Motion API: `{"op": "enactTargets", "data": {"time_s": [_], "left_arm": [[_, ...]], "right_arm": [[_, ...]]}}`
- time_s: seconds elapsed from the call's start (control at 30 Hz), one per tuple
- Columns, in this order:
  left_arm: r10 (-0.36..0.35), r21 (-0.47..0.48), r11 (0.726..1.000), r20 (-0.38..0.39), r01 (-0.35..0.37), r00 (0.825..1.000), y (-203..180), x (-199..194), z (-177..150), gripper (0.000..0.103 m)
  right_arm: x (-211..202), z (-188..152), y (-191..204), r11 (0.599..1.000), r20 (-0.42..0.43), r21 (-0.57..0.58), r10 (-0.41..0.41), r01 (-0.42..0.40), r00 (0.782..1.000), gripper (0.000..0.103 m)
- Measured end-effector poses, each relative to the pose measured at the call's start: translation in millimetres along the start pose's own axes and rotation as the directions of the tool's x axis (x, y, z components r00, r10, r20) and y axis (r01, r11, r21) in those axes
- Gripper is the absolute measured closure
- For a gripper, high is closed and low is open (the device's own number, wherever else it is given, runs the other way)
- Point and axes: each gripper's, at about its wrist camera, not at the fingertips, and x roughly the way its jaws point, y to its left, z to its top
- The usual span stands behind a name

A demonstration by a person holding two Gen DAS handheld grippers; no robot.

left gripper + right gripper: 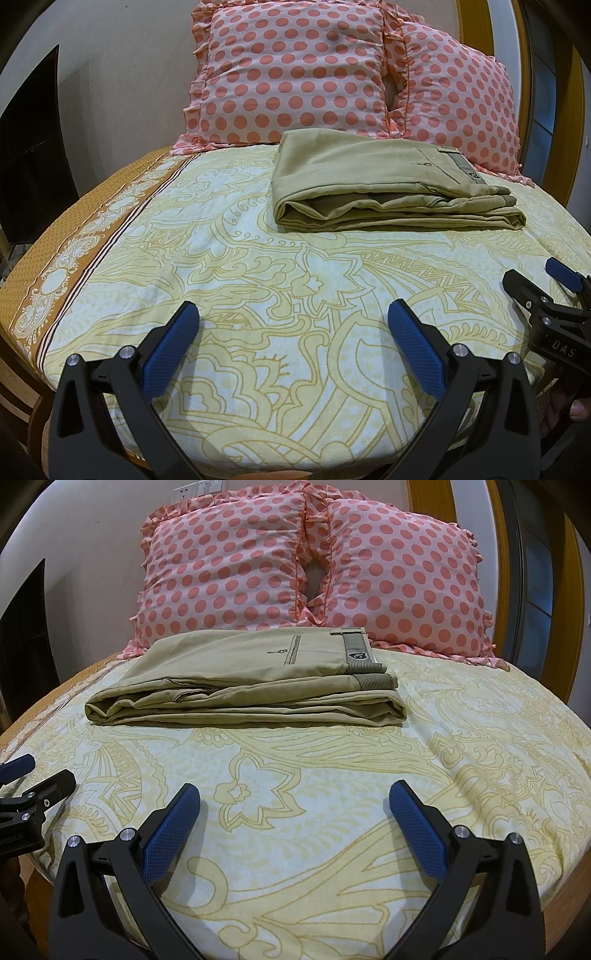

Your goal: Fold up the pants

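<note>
Khaki pants (384, 184) lie folded in a flat stack on the bed, near the pillows; they also show in the right wrist view (251, 686), waistband to the right. My left gripper (293, 314) is open and empty, held over the bedsheet well in front of the pants. My right gripper (293, 794) is open and empty too, also in front of the pants. The right gripper shows at the right edge of the left wrist view (535, 277); the left gripper shows at the left edge of the right wrist view (40, 771).
Two pink polka-dot pillows (291, 74) (399, 579) lean against the wall behind the pants. The bed (258, 280) has a yellow patterned sheet with an ochre border at the left. A wooden frame (424, 502) stands at the back right.
</note>
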Motion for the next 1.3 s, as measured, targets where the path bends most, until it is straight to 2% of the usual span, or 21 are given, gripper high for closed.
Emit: {"op": "enactTargets", "data": {"time_s": [1.3], "left_arm": [[0.005,-0.003,1.0,0.006,-0.005,1.0,-5.6,-2.0,-1.3,0.002]], "right_arm": [[1.2,-2.1,1.6,1.0,0.005,0.003,-0.006,0.006,1.0,0.001]]}}
